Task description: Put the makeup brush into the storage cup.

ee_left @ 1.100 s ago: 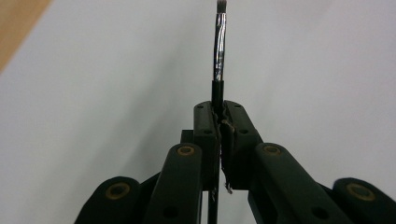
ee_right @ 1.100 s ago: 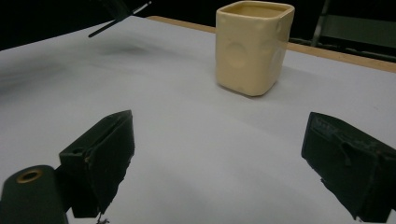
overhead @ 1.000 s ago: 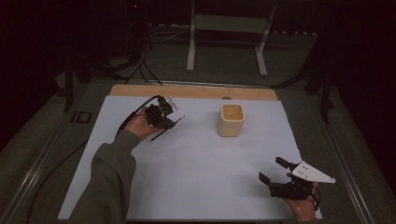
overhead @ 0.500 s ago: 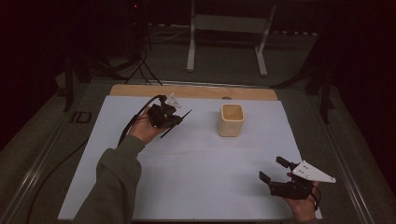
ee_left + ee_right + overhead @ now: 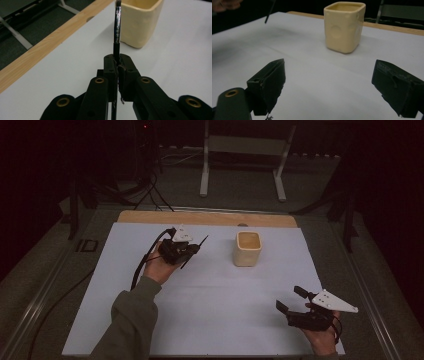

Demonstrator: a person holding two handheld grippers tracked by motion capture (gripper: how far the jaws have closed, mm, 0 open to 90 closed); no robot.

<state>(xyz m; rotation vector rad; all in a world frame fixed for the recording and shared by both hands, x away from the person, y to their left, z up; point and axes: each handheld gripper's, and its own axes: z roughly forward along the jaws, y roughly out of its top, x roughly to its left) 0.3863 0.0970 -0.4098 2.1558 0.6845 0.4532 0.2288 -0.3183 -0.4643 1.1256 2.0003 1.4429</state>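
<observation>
covering the bench [image 5: 220, 320] is a white sheet, and a cream cup [image 5: 248, 248] is standing upright toward its far edge. i am holding my left gripper [image 5: 186, 251] left of the cup, its jaws pressed together on a thin brush [image 5: 117, 27] pointing toward the cup. my right gripper [image 5: 295, 301] is sitting near the sheet's near right corner, jaws spread wide, gripping nothing.

Cup [image 5: 248, 248] right of left tool [image 5: 192, 250]

Olive-green sleeve [image 5: 131, 315] on the left arm, black left gripper [image 5: 192, 251] with brass-ringed screw holes, black trailing cable [image 5: 142, 262], black right gripper [image 5: 291, 300] topped by grey three-cornered plate [image 5: 334, 301]
</observation>
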